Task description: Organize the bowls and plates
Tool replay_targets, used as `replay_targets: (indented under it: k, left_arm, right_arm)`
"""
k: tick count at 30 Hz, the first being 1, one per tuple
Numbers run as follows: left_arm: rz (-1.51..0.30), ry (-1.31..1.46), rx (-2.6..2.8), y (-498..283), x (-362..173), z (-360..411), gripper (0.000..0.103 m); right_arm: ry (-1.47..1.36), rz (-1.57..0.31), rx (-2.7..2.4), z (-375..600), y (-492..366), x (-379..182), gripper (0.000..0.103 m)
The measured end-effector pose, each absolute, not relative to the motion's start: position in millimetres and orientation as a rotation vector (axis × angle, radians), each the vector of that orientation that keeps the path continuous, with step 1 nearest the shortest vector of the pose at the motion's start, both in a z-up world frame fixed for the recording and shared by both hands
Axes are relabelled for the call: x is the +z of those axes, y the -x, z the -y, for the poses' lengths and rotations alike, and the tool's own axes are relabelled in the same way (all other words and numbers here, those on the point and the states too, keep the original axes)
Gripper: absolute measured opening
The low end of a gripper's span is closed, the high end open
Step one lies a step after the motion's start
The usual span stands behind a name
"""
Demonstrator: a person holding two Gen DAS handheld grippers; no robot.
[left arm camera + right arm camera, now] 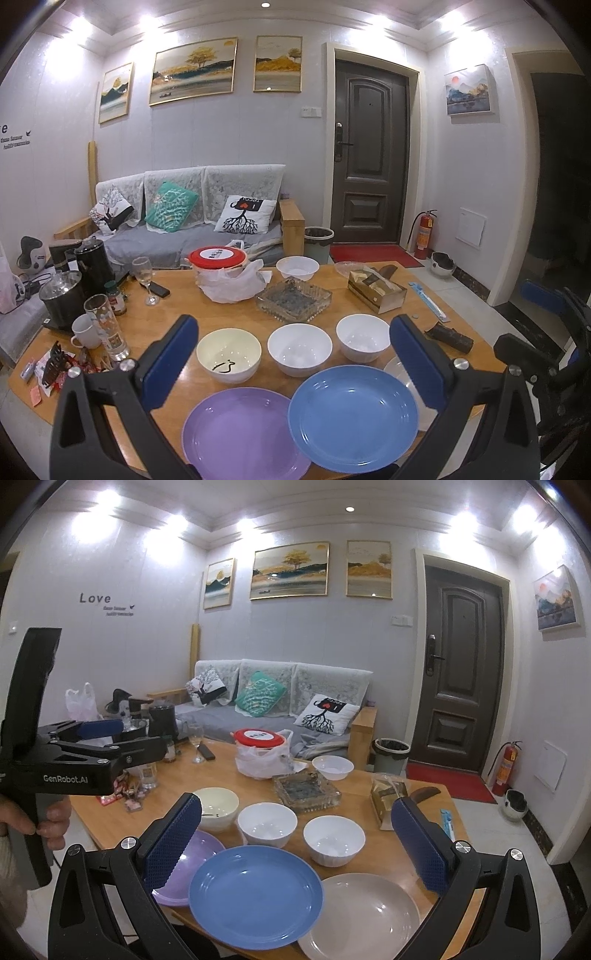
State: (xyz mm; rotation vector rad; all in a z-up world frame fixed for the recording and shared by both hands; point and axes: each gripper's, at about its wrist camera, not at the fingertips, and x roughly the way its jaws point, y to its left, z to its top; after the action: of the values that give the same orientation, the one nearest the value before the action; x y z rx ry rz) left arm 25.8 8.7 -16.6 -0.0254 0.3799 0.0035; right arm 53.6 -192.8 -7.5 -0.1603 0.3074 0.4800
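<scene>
Showing only rightward, a beige plate (364,915) adjoins the blue plate (255,893).

Wooden table (328,273), smooth satin finish, warm grain. Blue plate (352,415) at 6 o'clock, glossy, catches ceiling lights; purple plate (240,435) at 7, smooth, duller sheen; beige plate (364,917) glossy. Three bowls (299,349) look glazed ceramic, shiny; the cream one (229,354) is marked with dark streaks. Glass ashtray (293,302) at 12, clear, ridged. Crinkled thin plastic bag (232,282) at 11. Gripper pads (171,840) blue, rough diamond texture; frames matt black plastic, metal screws.
</scene>
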Motion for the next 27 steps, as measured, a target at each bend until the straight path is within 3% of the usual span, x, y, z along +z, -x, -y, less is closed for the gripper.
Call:
replay_targets:
  k: [10, 15, 20, 25, 27]
  left_arm:
    - [-0.422, 0.068, -0.052, -44.4, -30.4, -21.7, 0.102]
    - [-0.526, 0.110, -0.051, -69.2, -62.2, -31.1, 0.100]
    - [-0.678, 0.163, -0.079, -94.6, -111.1, -35.7, 0.080]
    - [-0.844, 0.247, -0.109, -114.9, -167.4, -38.0, 0.054]
    - [-0.874, 0.266, -0.120, -119.2, -183.7, -37.4, 0.049]
  right_arm:
    - [0.150, -0.376, 0.468, 191.4, -73.6, -21.6, 0.102]
    - [0.144, -0.481, 0.435, 193.5, -96.0, -53.2, 0.088]
    - [0.129, -0.675, 0.404, 197.0, -122.8, -109.4, 0.058]
    - [0.061, -0.868, 0.400, 208.2, -143.1, -161.9, 0.043]
    - [0.055, -0.903, 0.396, 208.8, -145.6, -173.7, 0.039]
